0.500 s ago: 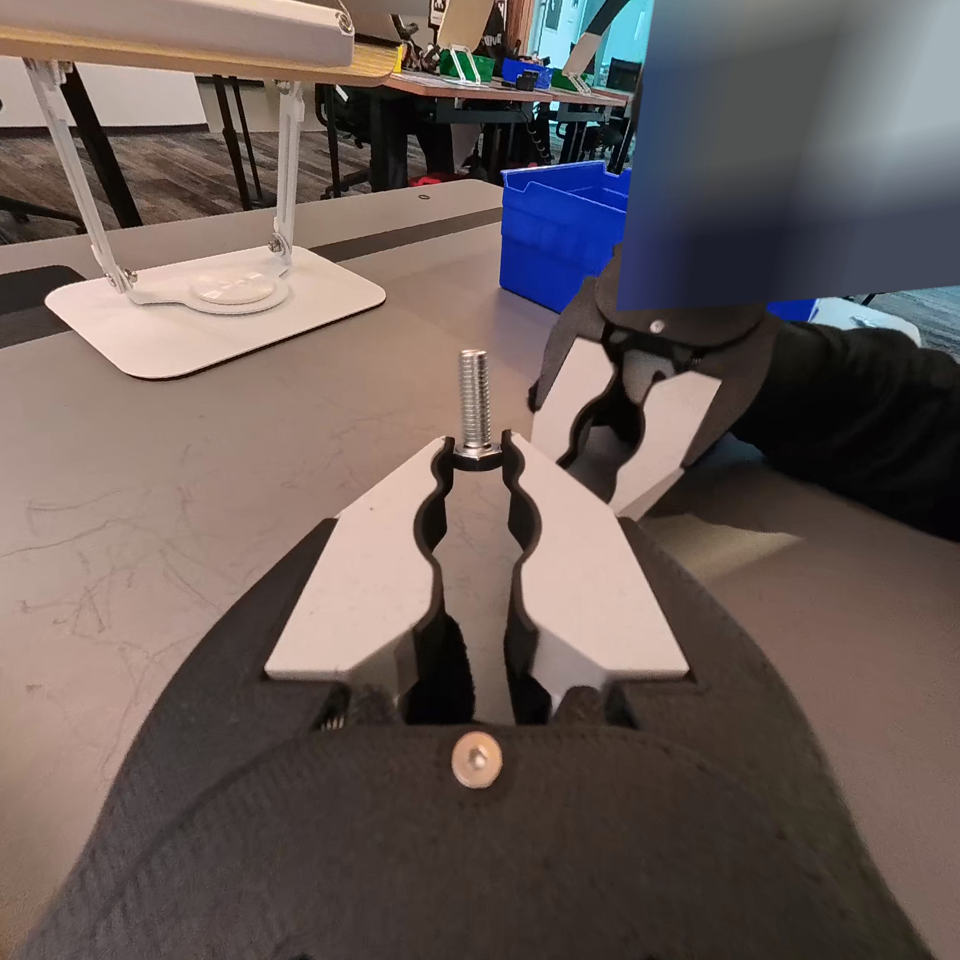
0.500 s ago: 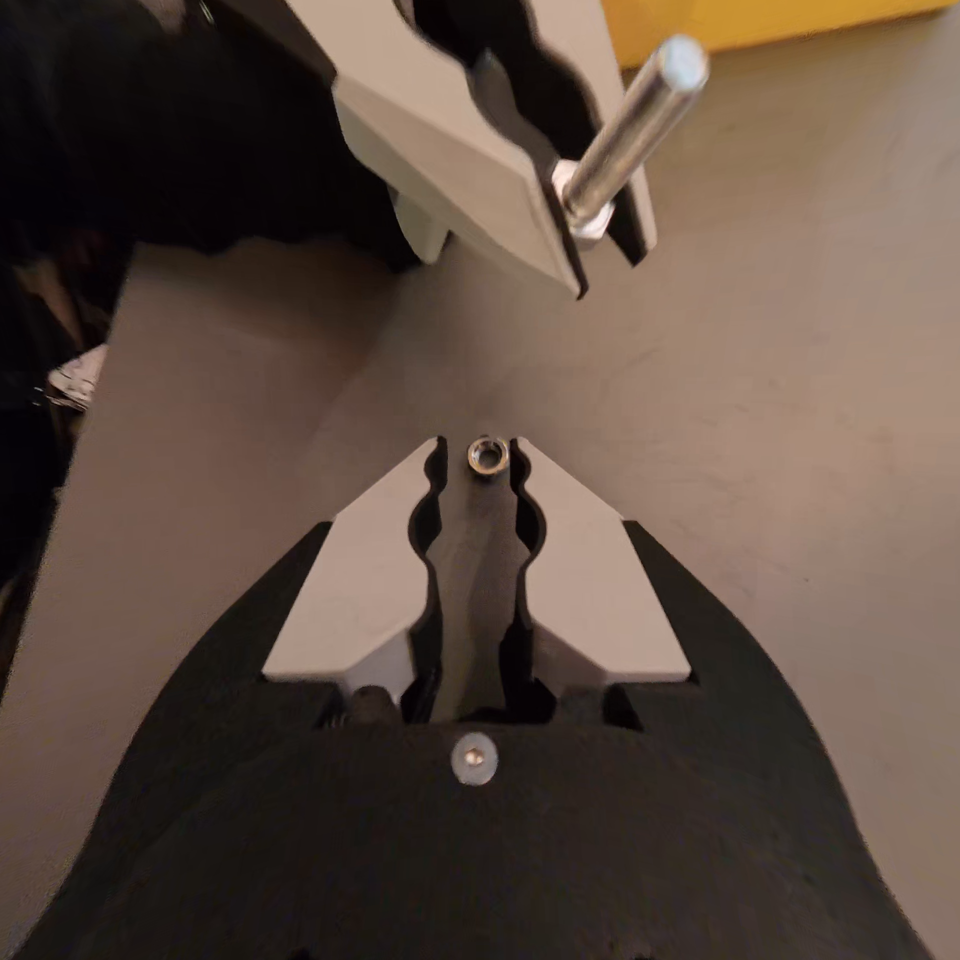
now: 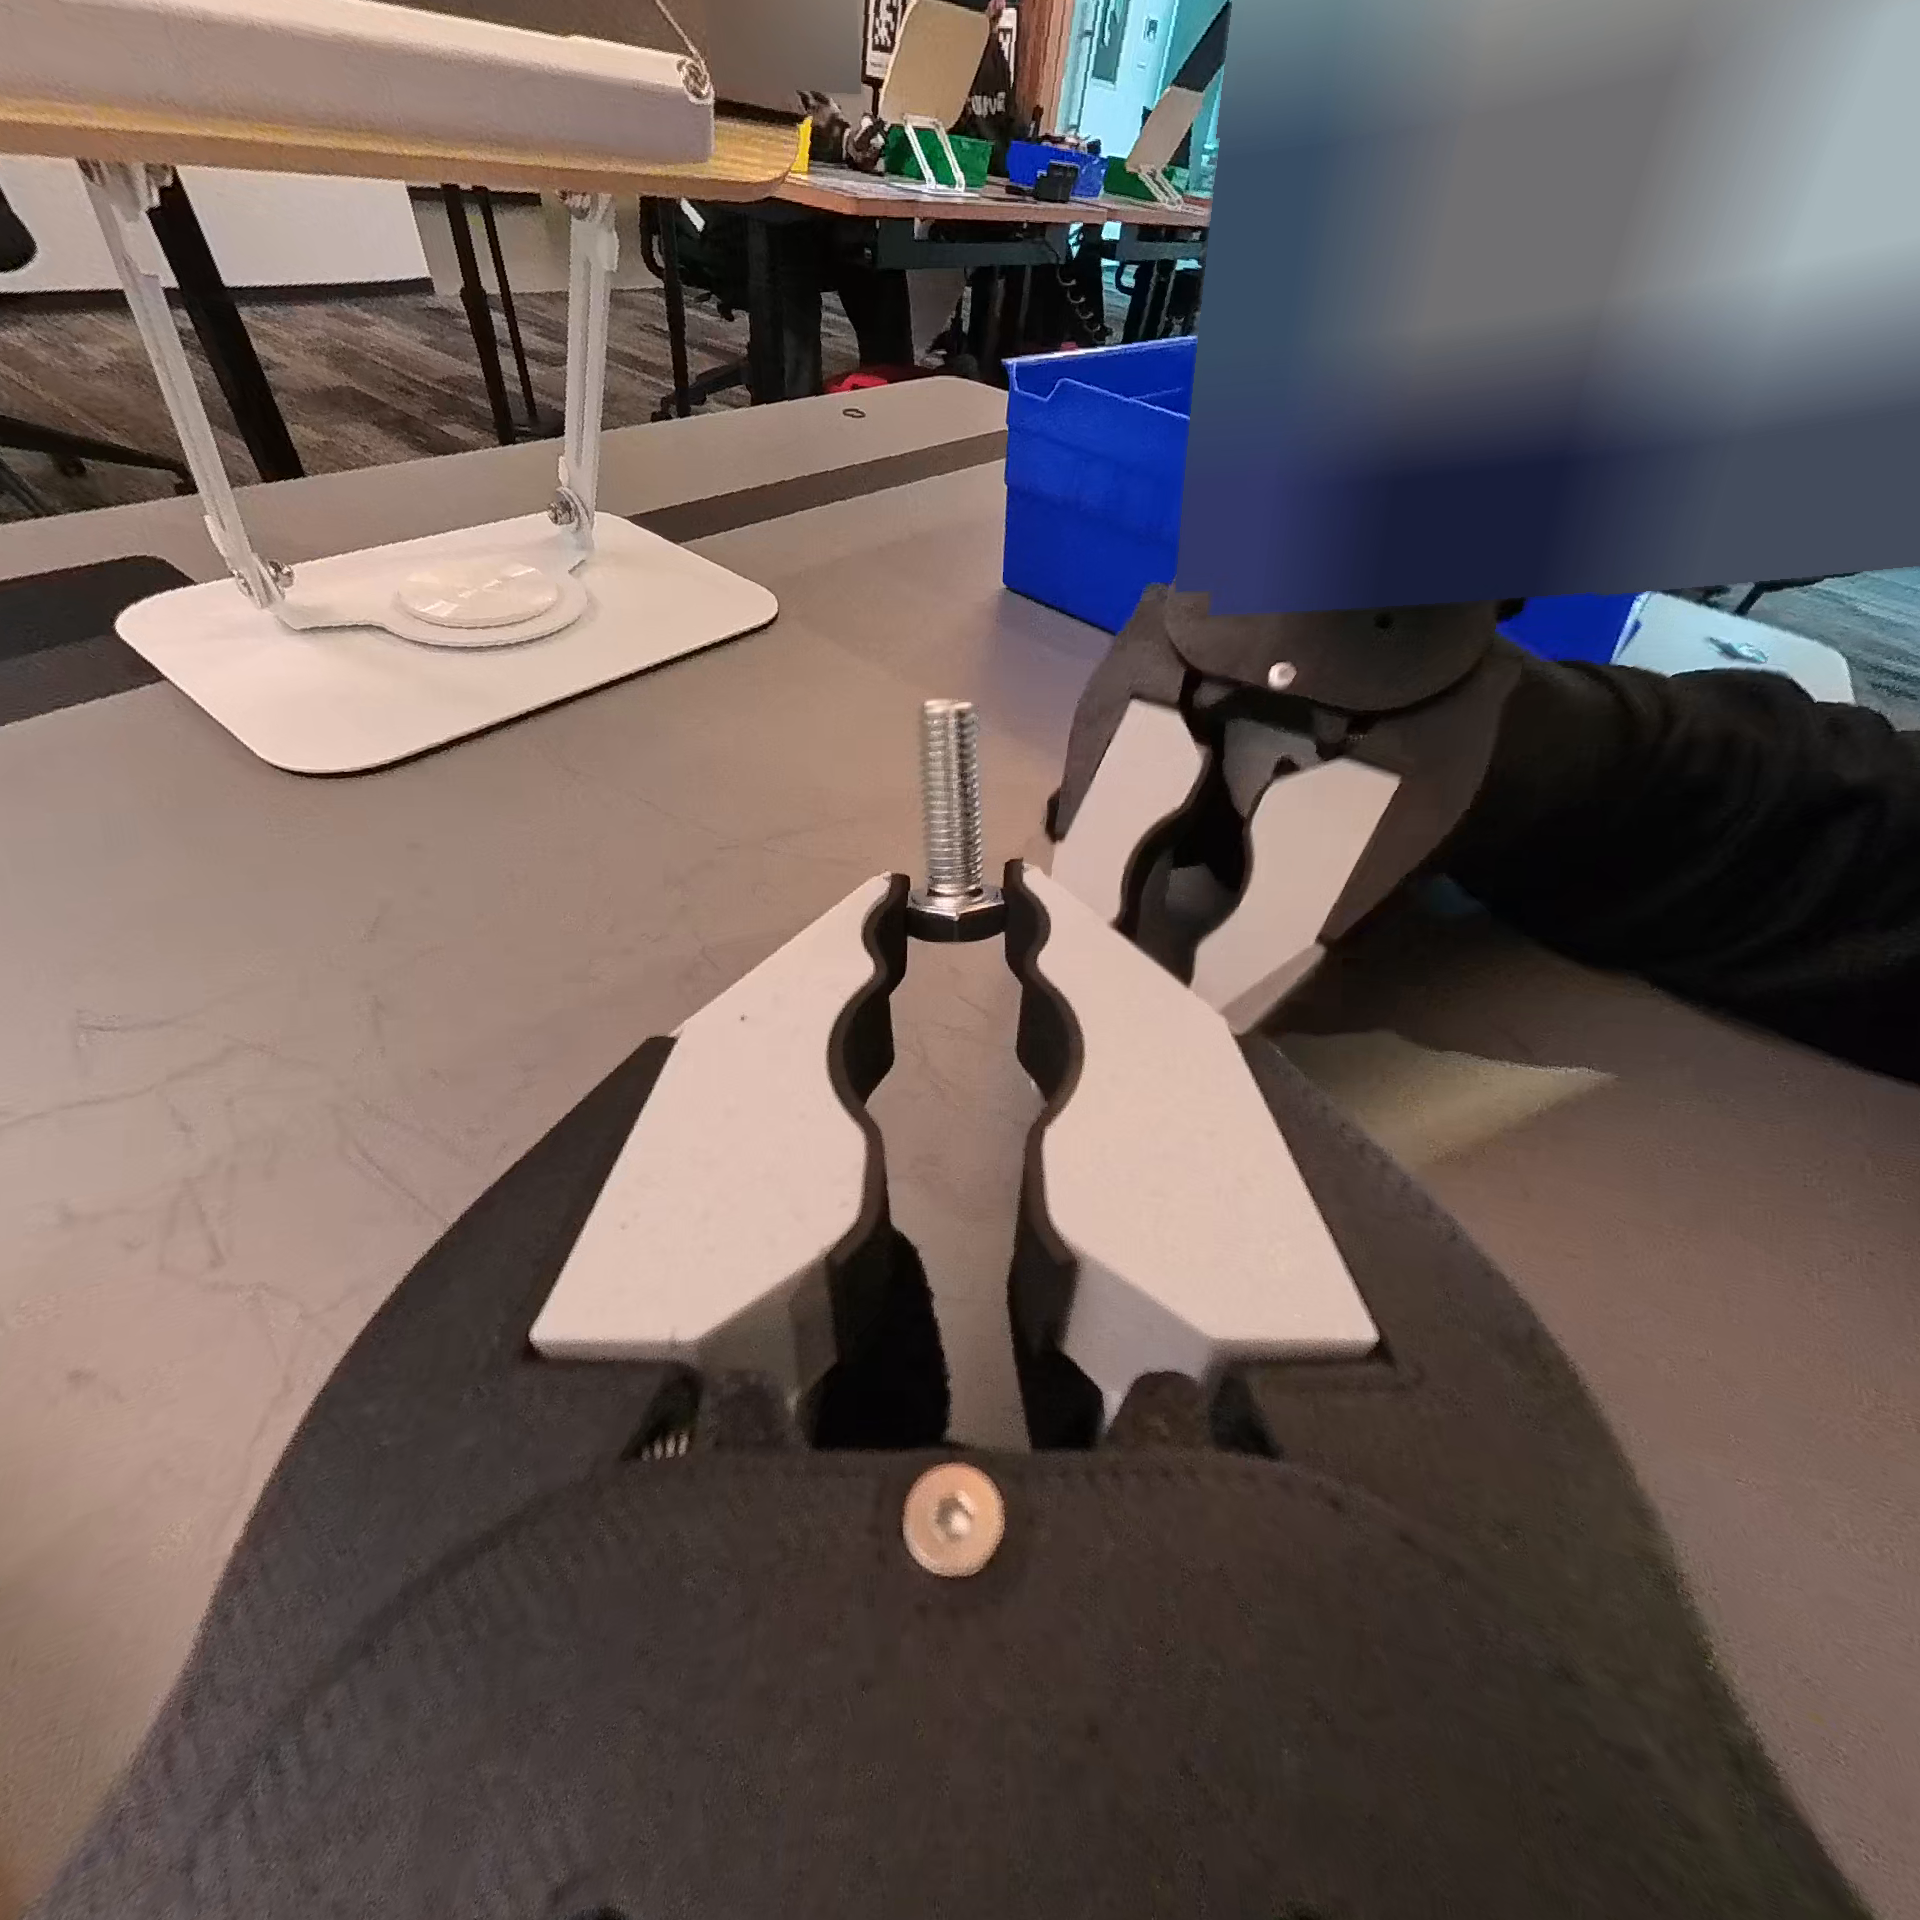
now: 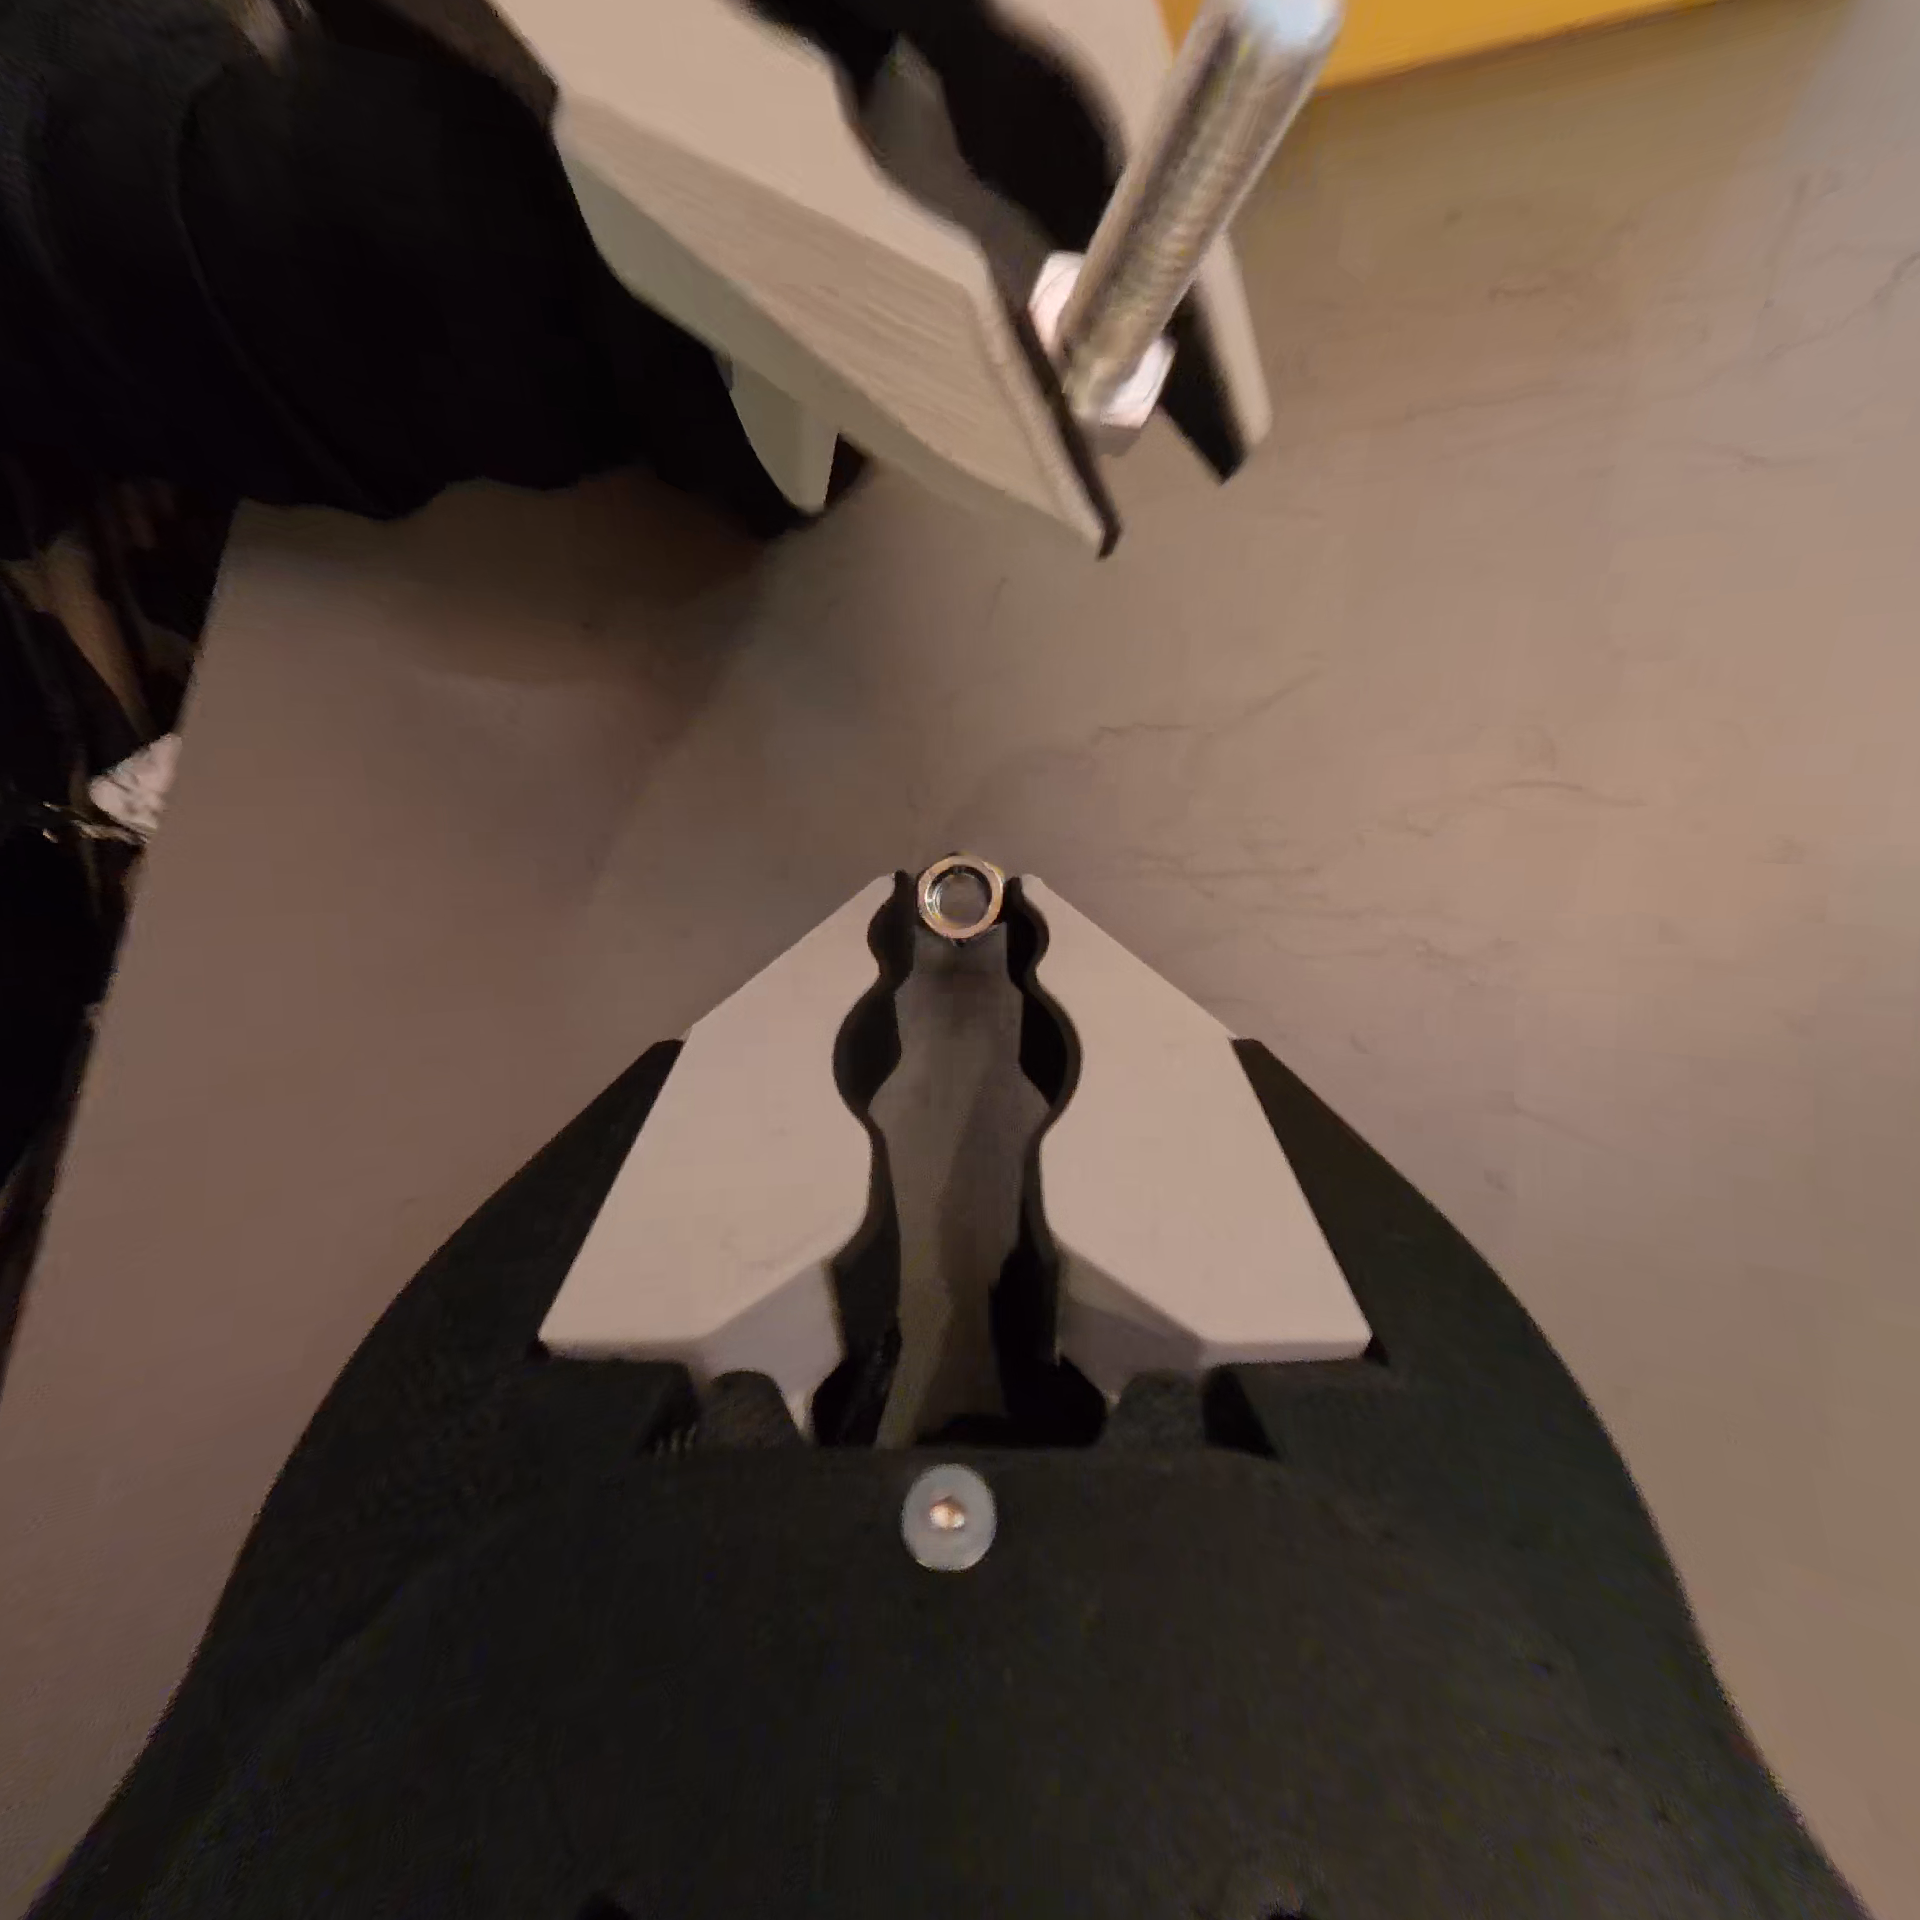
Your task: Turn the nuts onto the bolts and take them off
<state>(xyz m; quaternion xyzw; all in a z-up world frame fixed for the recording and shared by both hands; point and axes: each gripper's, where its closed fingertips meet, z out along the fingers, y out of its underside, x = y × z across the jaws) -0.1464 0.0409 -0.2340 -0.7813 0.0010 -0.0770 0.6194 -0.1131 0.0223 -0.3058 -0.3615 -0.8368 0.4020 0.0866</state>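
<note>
Right wrist view: right claw (image 4: 958, 902) pinches the nut (image 4: 960, 900), bore facing outward; the bolt (image 4: 1164, 218), head clamped in the left claw (image 4: 1127, 416), stands beyond, shaft angled off-axis.

Hardly any writing is being shown, and none of it is being made out.

In the left wrist view, a black-and-white square-patterned marker (image 3: 891, 40) is being displayed at the top edge, far back in the room, just beside a tan card (image 3: 935, 64) that is being propped on a clear stand above a green bin (image 3: 925, 156) on the far table (image 3: 997, 203). Pale lettering is being carried by a dark object (image 3: 985, 102) right of that card, but it is being rendered too small and blurred for reading. In the right wrist view, no writing is being shown.
</note>
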